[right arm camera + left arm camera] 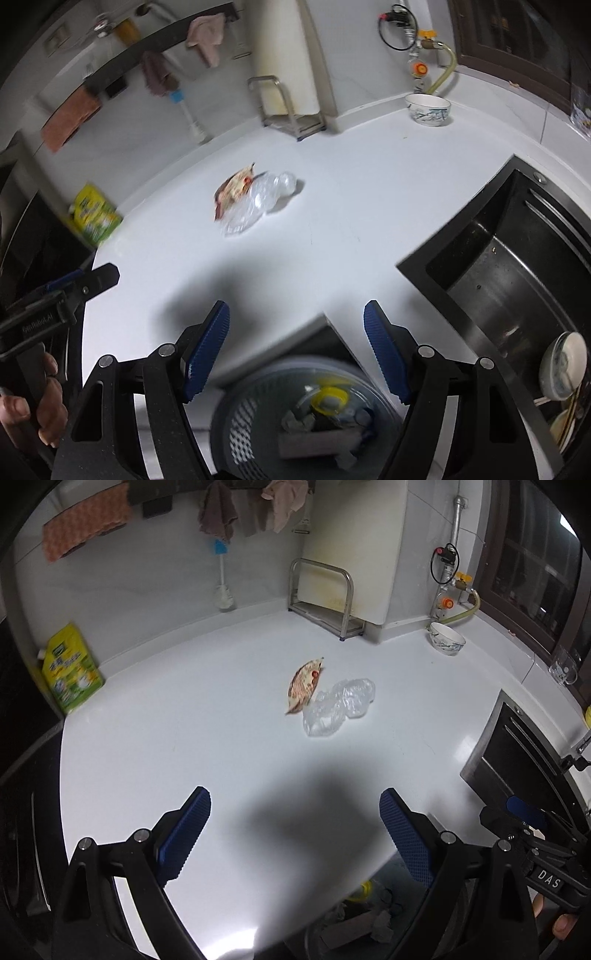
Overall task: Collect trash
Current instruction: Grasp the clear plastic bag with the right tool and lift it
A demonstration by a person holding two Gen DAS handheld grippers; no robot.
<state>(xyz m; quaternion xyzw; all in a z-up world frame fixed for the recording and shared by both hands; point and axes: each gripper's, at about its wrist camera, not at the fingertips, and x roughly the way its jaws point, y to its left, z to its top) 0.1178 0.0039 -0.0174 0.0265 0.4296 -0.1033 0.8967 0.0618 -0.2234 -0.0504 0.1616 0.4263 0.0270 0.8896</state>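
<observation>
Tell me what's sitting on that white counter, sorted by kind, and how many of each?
Trash pieces: 2, a printed snack wrapper and a crumpled clear plastic bag
Bowls: 1, a patterned bowl
Yellow-green pouches: 1, the refill pouch
Metal racks: 1, the rack
Glass mugs: 1, the mug
Total: 6

counter [184, 716] white | wrapper [303, 686] tan with red-brown marks and a red dot | plastic bag [338, 705] see-through | pouch [70, 668] far left yellow-green | bowl [447, 638] far right white with dark drawings | gripper pads [184, 834] blue and bumpy | towel [85, 528] orange zigzag
</observation>
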